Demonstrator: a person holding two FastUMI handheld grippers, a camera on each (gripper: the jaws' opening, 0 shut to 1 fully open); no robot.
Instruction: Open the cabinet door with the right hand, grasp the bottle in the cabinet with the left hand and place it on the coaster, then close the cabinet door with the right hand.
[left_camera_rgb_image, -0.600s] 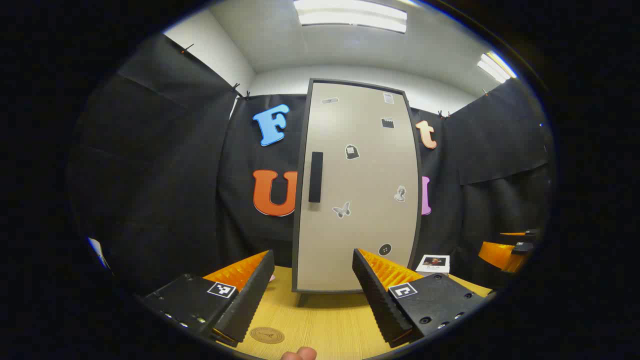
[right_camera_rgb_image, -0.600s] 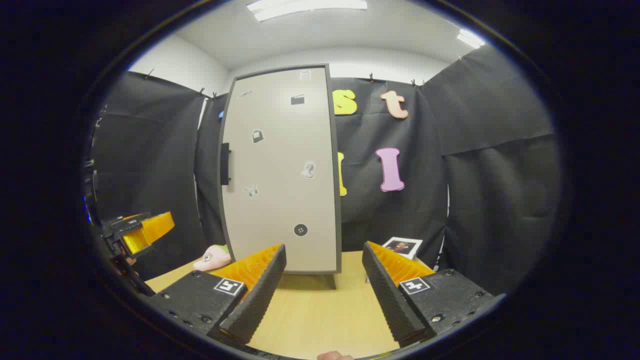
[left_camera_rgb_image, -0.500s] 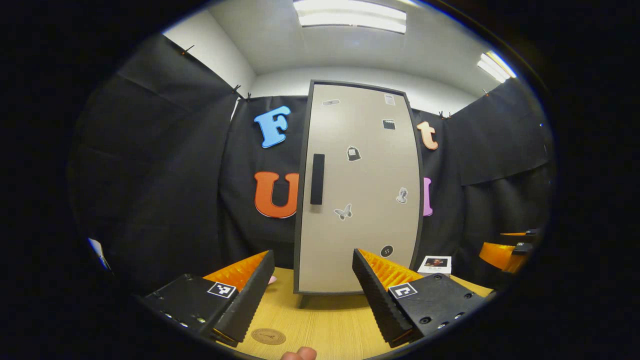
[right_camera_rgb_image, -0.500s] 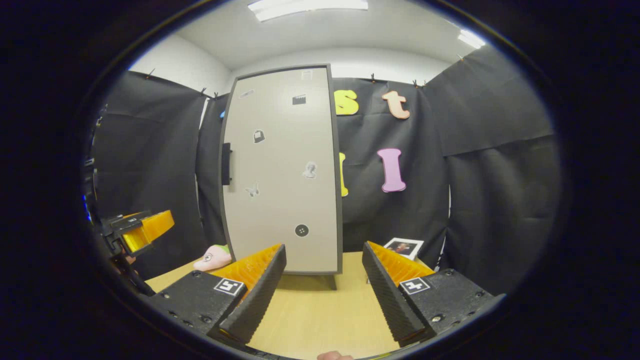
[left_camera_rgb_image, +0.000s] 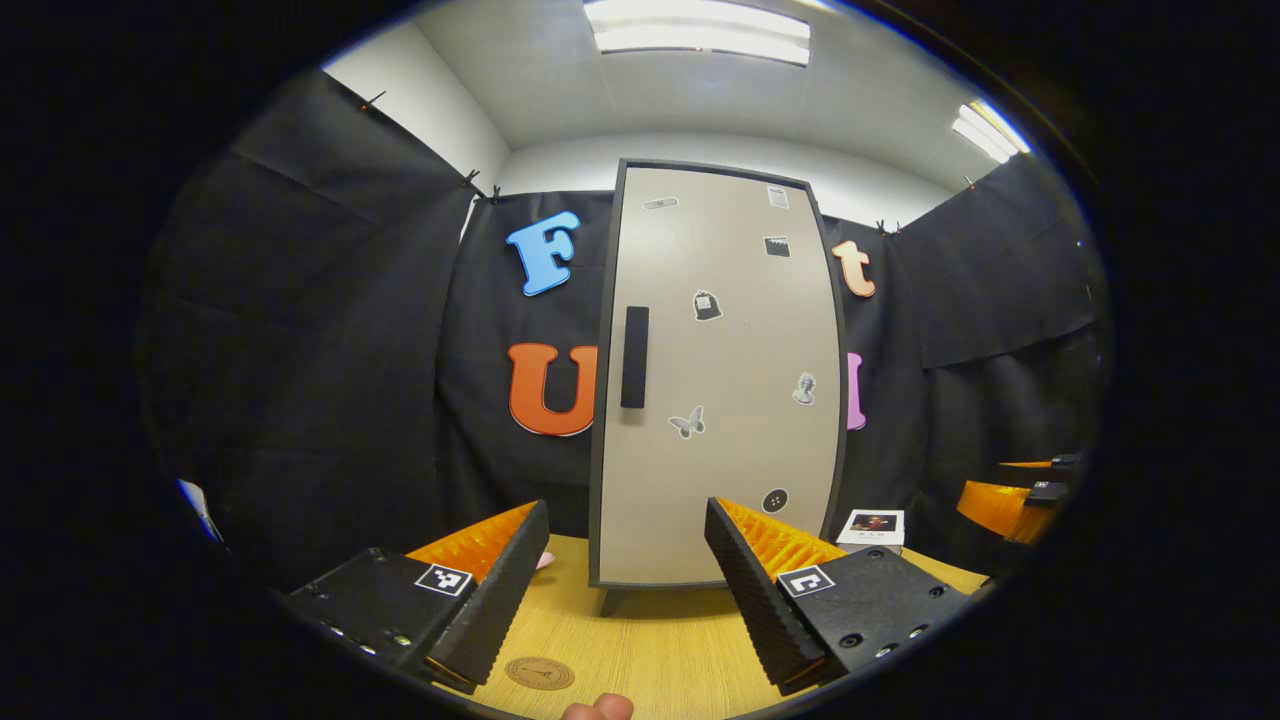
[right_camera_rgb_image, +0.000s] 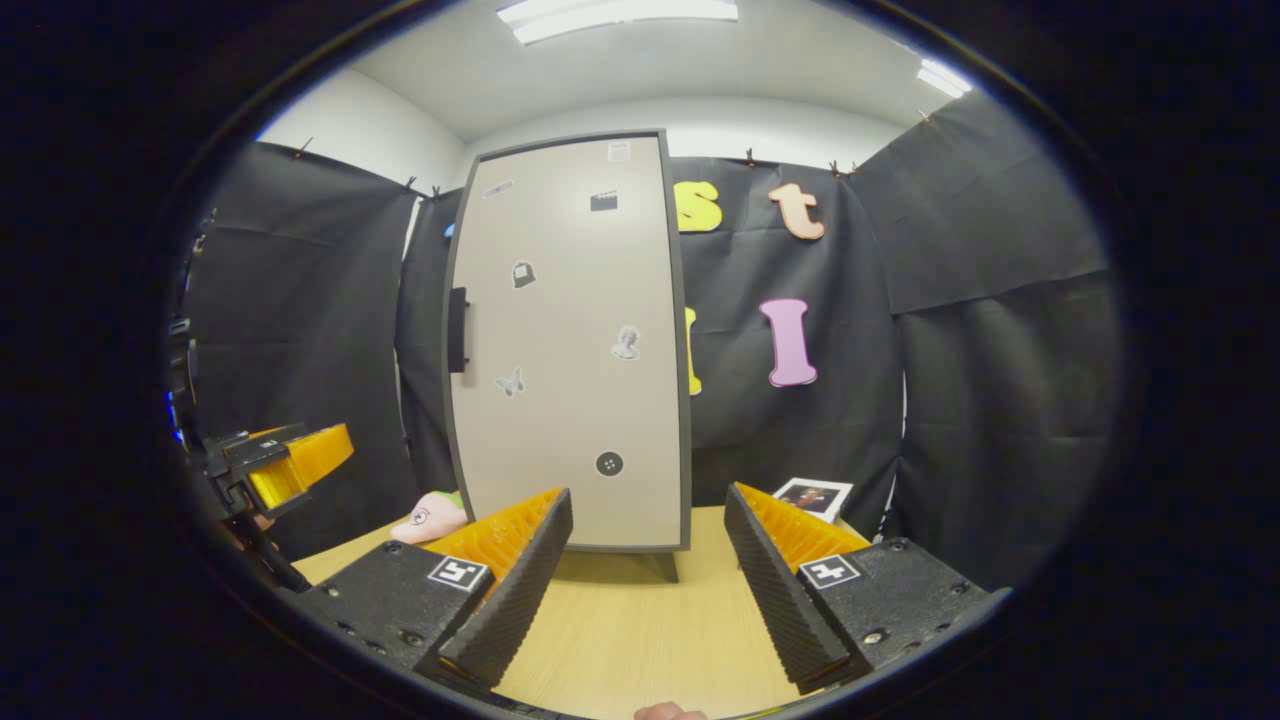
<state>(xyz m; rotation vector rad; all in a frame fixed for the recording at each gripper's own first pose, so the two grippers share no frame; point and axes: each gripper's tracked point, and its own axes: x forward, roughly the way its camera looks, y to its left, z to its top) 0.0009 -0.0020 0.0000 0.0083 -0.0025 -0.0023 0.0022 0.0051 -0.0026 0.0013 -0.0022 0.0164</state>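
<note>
Fingers of the left gripper (left_camera_rgb_image: 612, 590) stand spread with nothing between them above the wooden table (left_camera_rgb_image: 660, 650), the round coaster (left_camera_rgb_image: 540, 673) lying just in front of its left finger. The right gripper (right_camera_rgb_image: 648, 580) is likewise released and holds nothing. Beyond both stands the cabinet (right_camera_rgb_image: 575, 345), its door shut with the black handle (left_camera_rgb_image: 634, 356) on the left edge; the bottle is hidden inside.

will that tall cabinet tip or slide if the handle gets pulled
Possibly. The cabinet is tall and narrow on short feet, so it may rock. Its handle sits at mid-height on the left edge, giving a pull some leverage. The wooden table looks smooth, so it might slide.
</note>
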